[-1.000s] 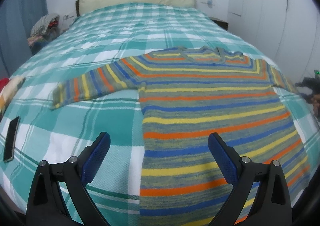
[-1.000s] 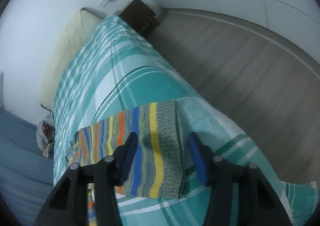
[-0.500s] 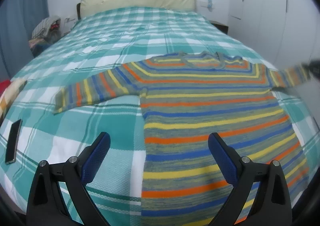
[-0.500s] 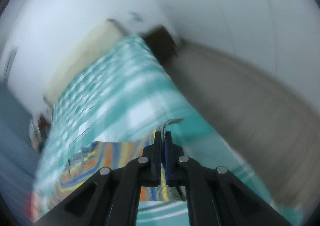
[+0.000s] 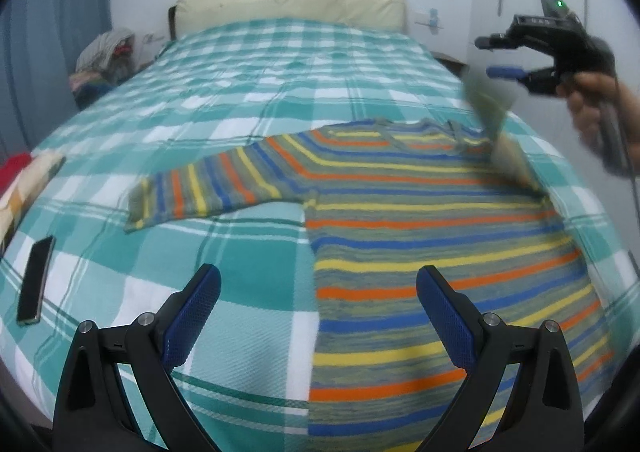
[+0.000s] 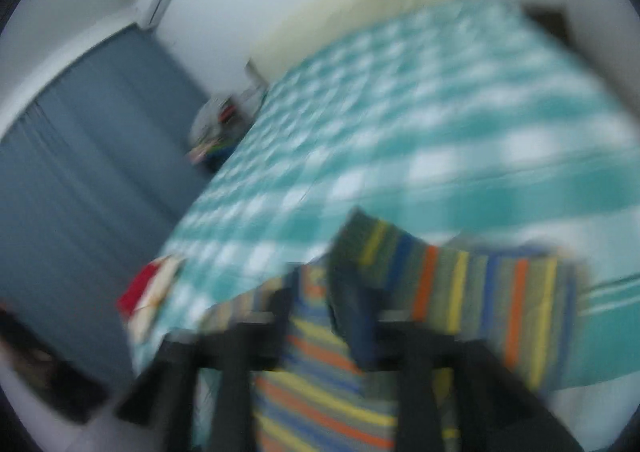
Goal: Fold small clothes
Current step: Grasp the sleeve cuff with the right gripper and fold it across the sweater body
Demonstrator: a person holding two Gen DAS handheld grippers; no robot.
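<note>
1. We count one striped sweater (image 5: 420, 212), lying flat on the checked bed (image 5: 280, 84), its body near the foot and right side.
2. One sleeve (image 5: 208, 188) lies spread leftward; the other sleeve (image 5: 490, 104) is lifted above the neckline, motion-blurred.
3. The left gripper (image 5: 318, 312) hovers over the sweater's left edge, its fingers (image 5: 192, 312) spread wide and holding nothing.
4. The right gripper (image 5: 516, 60) hangs above the bed's right side with the raised sleeve at its fingers; we cannot tell whether they clamp it.
5. One phone (image 5: 36, 284) lies at the left; one pillow (image 5: 288, 4) lies at the head.
6. The right wrist view is heavily blurred; the sweater's hem is cut off.
</note>
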